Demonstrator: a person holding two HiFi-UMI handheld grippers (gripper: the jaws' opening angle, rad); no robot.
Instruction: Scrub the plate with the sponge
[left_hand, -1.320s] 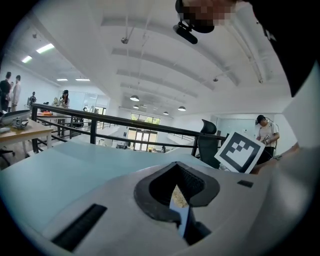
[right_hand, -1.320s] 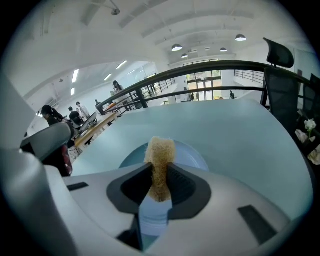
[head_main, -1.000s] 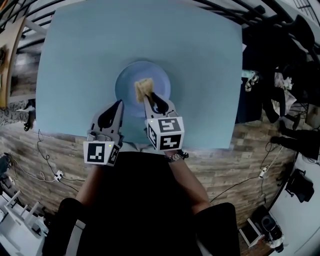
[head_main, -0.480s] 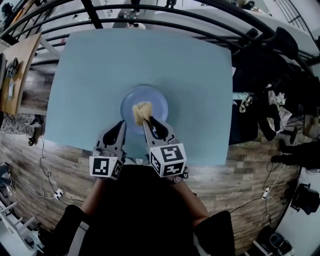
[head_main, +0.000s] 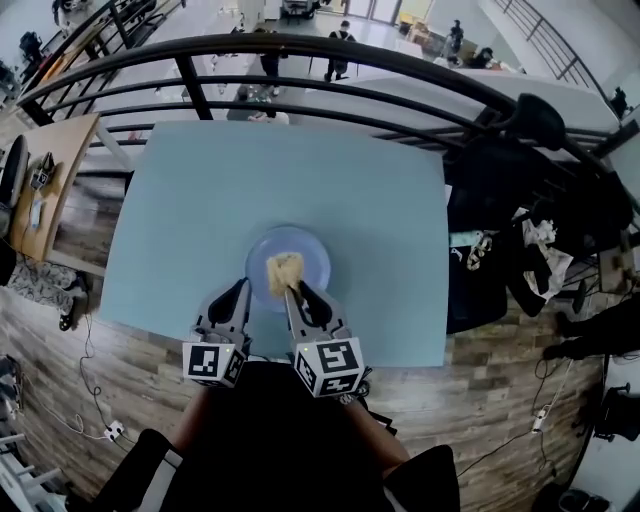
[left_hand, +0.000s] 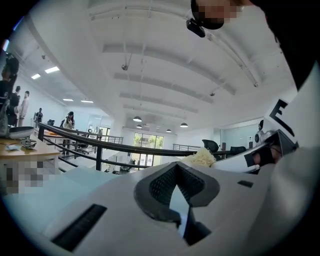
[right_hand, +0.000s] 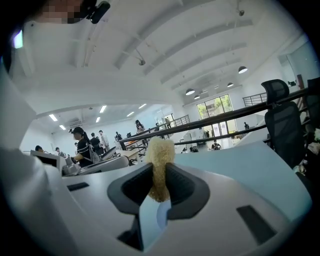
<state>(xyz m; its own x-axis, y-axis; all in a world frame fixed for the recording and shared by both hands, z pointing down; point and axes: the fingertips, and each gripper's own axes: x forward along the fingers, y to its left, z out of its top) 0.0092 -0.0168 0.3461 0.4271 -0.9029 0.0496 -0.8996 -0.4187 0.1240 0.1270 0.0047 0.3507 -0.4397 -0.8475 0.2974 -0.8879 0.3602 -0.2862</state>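
R gripper (head_main: 291, 289) is clenched on the yellow fibrous sponge (head_main: 284, 270), over the round blue plate (head_main: 315, 262) at mid near edge of the pale blue table (head_main: 200, 190) — contact w/ plate unclear. L gripper (head_main: 240, 288) is closed on nothing, beside the rim. Scrubbing prob. early or midway — can't tell how clean.

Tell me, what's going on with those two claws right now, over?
Right gripper shut on sponge. Sponge over plate, contact unclear. Left gripper shut, empty, beside plate. Nothing in the way.
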